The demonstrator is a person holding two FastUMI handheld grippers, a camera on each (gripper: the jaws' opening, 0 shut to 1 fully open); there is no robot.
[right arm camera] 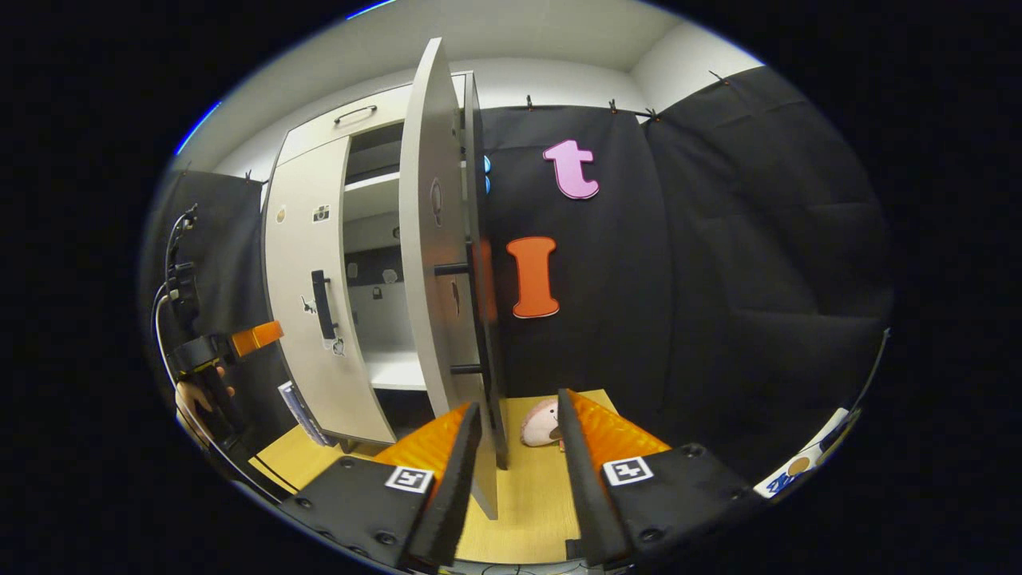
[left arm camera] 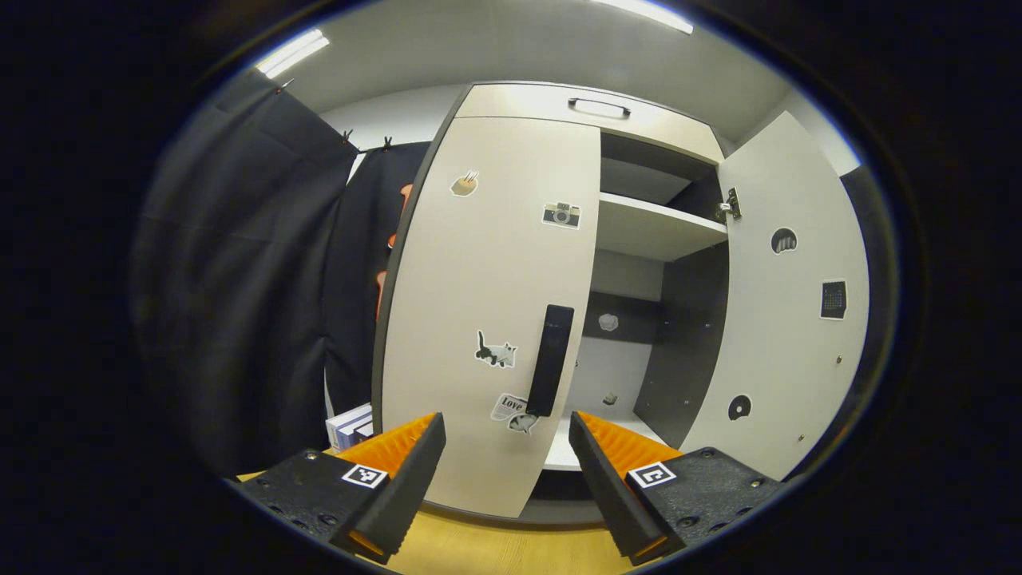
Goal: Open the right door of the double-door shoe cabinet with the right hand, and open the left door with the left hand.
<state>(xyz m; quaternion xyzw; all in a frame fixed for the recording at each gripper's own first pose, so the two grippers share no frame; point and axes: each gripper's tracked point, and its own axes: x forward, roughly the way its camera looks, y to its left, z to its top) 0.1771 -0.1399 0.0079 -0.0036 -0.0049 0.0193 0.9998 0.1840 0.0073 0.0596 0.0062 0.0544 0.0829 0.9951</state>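
Left door (left arm camera: pixel 487 319) of the pale double-door shoe cabinet sits shut, right door (right arm camera: pixel 435 263) swung wide; left gripper (left arm camera: pixel 507 455) open, short of its black bar handle (left arm camera: pixel 551 359); could overshoot; right gripper (right arm camera: pixel 515 447) open, probably clear.

Left gripper (left arm camera: pixel 507 455): 2 fingers spread wide, nothing between them. Right gripper (right arm camera: pixel 517 443): 2 fingers parted, level, pointed forward. Hand (right arm camera: pixel 200 395): wrapped around left gripper's grip.
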